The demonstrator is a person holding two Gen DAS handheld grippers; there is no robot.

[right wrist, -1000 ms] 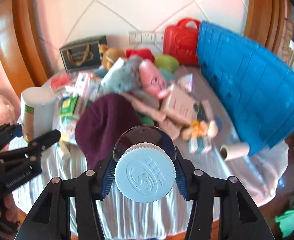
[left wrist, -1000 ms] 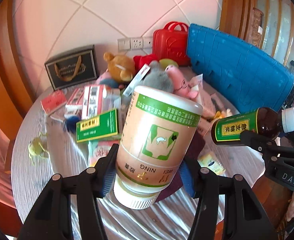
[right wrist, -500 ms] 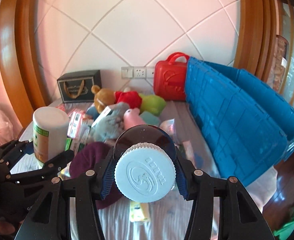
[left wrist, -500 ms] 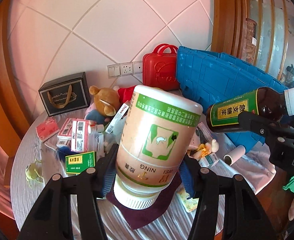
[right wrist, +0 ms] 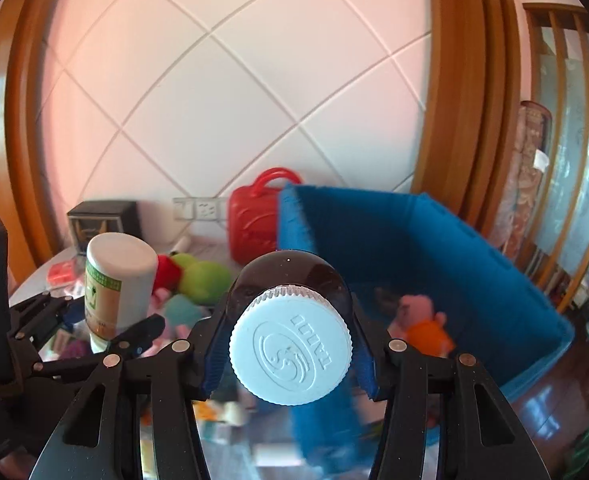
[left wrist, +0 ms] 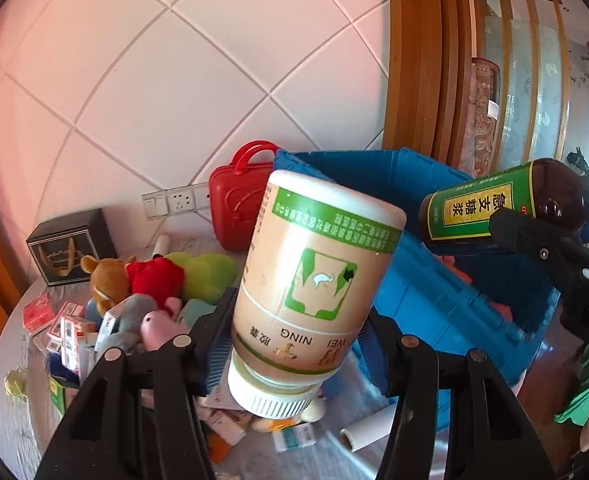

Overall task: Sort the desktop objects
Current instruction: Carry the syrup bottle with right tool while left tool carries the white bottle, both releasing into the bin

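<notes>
My left gripper (left wrist: 294,344) is shut on a white medicine bottle (left wrist: 314,284) with a tan and green label, held cap towards the camera and well above the table. My right gripper (right wrist: 290,344) is shut on a brown syrup bottle (right wrist: 290,280) whose pale blue cap (right wrist: 291,344) faces the camera. From the left wrist view the syrup bottle (left wrist: 502,200) hangs over the blue crate (left wrist: 434,292). The right wrist view shows the white bottle (right wrist: 114,276) at left. Inside the blue crate (right wrist: 474,264) lies a pink and orange toy (right wrist: 418,320).
On the round table (left wrist: 10,420) lie plush toys (left wrist: 154,280), several medicine boxes (left wrist: 70,340) and a paper roll (left wrist: 366,428). A red case (left wrist: 238,208) and a black gift box (left wrist: 70,244) stand against the tiled wall. A green bin (left wrist: 582,392) sits on the floor at right.
Both grippers have risen and swung right with their bottles, from over the cluttered table towards the blue crate. Its inside now shows. Neither grip has altered.
</notes>
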